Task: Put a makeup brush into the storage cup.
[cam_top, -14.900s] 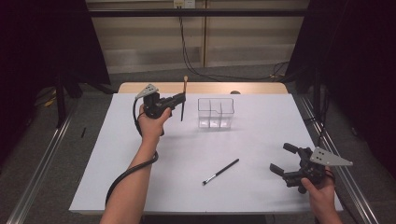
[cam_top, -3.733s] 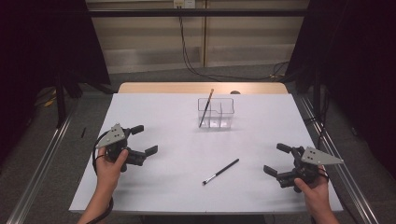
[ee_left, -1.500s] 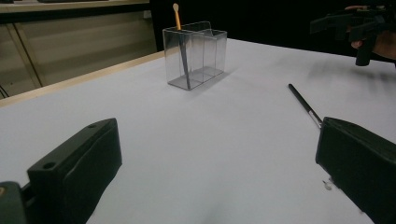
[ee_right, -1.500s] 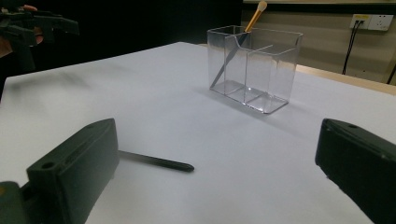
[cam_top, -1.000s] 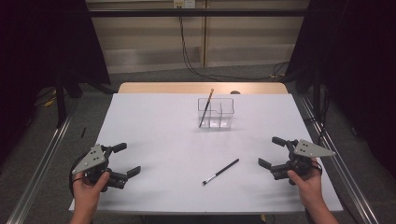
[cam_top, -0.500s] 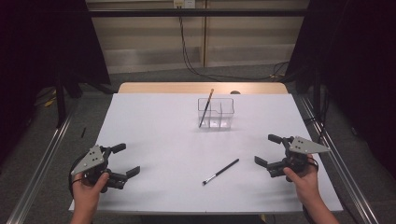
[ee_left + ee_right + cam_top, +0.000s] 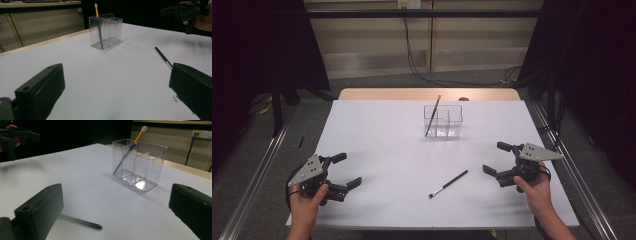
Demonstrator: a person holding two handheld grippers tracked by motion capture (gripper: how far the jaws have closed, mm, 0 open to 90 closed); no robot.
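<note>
Right gripper (image 7: 503, 159): jaws spread wide, nothing between them, low over white table (image 7: 377, 135). Clear divided holder (image 7: 443, 121): ahead and leftward, well apart, gold-handled brush (image 7: 432, 115) leaning inside. Black brush (image 7: 448, 183): flat, near its left. Left gripper (image 7: 343, 171): released, far left.

The box (image 7: 139, 164) is clear, shiny plastic with smooth walls. The table cover (image 7: 392, 145) is white, flat and not shiny, like paper. Behind it, the table edge (image 7: 387, 94) looks like light wood. The brush (image 7: 448, 183) lying down is black and dull.
</note>
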